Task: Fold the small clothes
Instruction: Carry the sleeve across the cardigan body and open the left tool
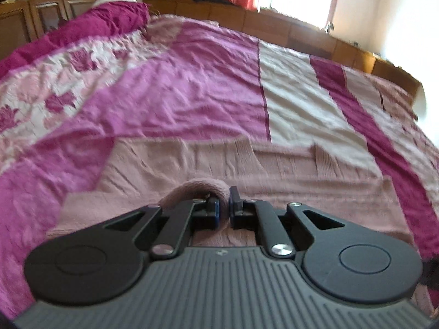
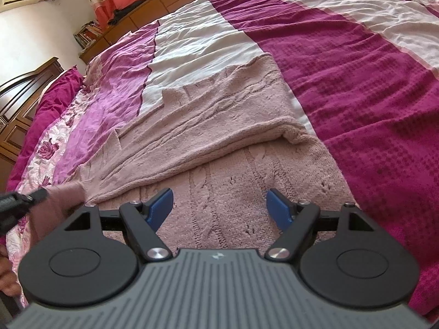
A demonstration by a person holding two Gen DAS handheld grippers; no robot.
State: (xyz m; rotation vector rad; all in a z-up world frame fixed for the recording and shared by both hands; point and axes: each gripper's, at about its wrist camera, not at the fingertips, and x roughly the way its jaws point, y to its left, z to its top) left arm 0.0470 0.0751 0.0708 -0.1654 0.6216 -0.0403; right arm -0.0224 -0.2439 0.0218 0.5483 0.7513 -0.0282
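The left gripper (image 1: 224,205) pinched a fold of the pink sweater (image 2: 219,126), which lay partly folded on the bed (image 2: 356,82); the right gripper (image 2: 221,205) hovered over it, jaws spread.

A dusty-pink knitted garment (image 1: 247,170) lies spread across the lower middle of the left wrist view, on the bed. Its knit is ribbed and lightly creased. A rolled edge of it bulges up in a small loop at the lower centre of that frame. In the right wrist view the garment (image 2: 219,126) runs from the centre down to the lower middle. One layer is folded over another, the fold's thick edge slanting from the right centre down to the lower left. The under layer shows cable-like patterning.
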